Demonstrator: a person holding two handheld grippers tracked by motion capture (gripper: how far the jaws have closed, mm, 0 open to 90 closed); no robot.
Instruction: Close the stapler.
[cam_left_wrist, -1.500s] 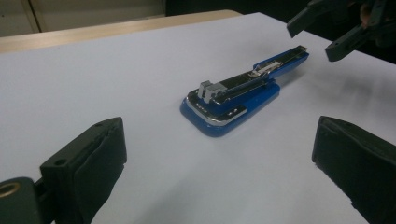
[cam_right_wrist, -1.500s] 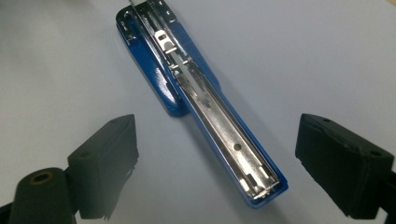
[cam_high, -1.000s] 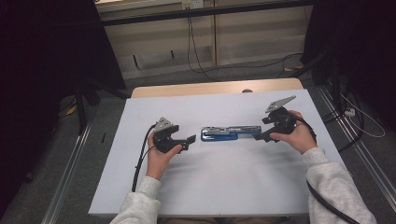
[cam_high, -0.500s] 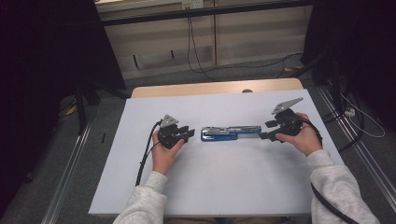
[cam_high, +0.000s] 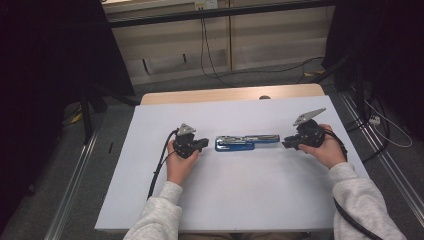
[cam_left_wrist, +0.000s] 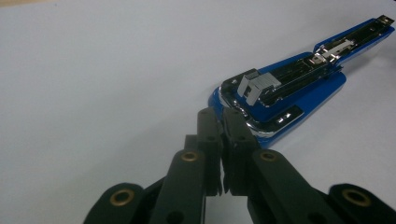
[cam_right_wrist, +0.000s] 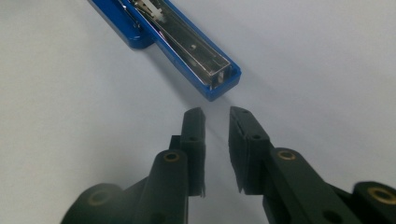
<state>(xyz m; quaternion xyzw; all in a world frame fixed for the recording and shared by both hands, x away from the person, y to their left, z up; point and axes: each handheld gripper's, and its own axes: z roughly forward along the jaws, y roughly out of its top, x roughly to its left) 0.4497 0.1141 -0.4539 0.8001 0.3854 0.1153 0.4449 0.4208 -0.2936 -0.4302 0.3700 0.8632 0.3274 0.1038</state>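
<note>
A blue stapler (cam_high: 246, 142), swung open flat so its metal staple channel faces up, lies near the middle of a white bench (cam_high: 250, 195), lengthwise between two hand-held tools. The left tool (cam_high: 204, 144) rests just beside the stapler's wider hinged end, its black jaws pressed almost together and holding nothing. The right tool (cam_high: 286, 144) sits near the stapler's narrow end without touching it, its jaws slightly parted and empty, with a grey three-cornered plate (cam_high: 308, 117) on top.

We wear pale grey sleeves (cam_high: 159, 215). Our black grippers have brass-ringed screw holes, grey three-cornered top plates (cam_high: 308, 117) and trailing black cables (cam_high: 161, 160).
</note>
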